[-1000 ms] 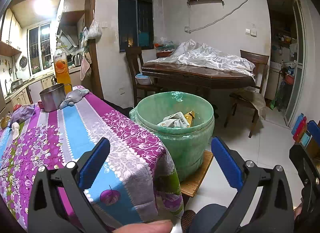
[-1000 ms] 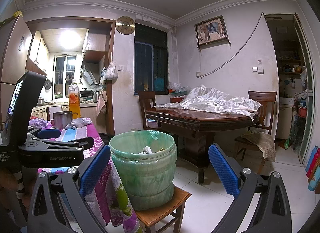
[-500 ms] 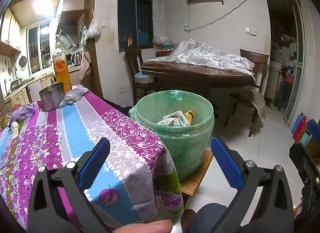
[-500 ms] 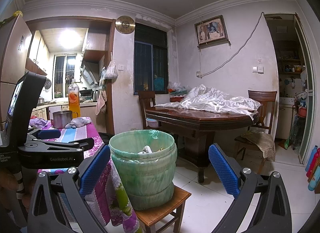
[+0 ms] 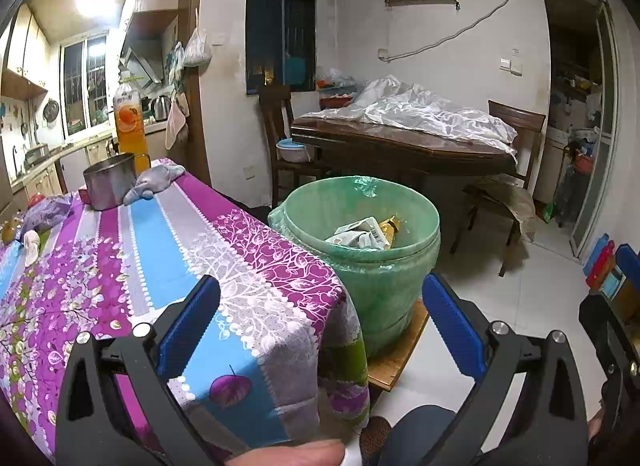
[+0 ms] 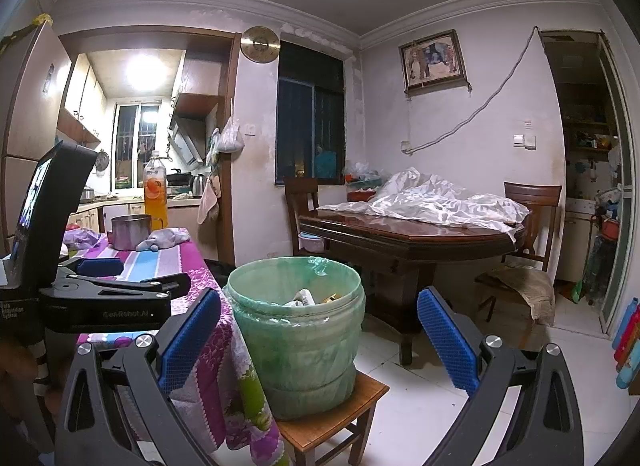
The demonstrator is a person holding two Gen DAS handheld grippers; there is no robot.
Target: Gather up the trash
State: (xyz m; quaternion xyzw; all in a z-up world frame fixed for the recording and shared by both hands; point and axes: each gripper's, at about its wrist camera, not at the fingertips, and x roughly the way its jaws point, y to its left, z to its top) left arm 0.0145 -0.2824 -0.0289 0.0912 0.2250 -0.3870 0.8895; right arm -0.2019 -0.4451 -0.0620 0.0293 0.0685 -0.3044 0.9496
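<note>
Both the left gripper point(image 5: 320, 318) and right gripper point(image 6: 318, 322) hang wide apart and empty before a green-lined bin point(image 6: 298, 330) holding what looks like crumpled wrappers point(image 5: 362, 231).

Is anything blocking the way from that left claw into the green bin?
Nothing visible does. The left gripper is open and empty over the table corner, and the lined green bin beside it has an uncovered mouth, wrappers lying low inside.

Black plastic frames are fitted with blue ribbed pads and silver screws on the left gripper point(image 5: 320, 320) and right gripper point(image 6: 319, 324); "GenRobot.AI" is printed on the left one's side.
</note>
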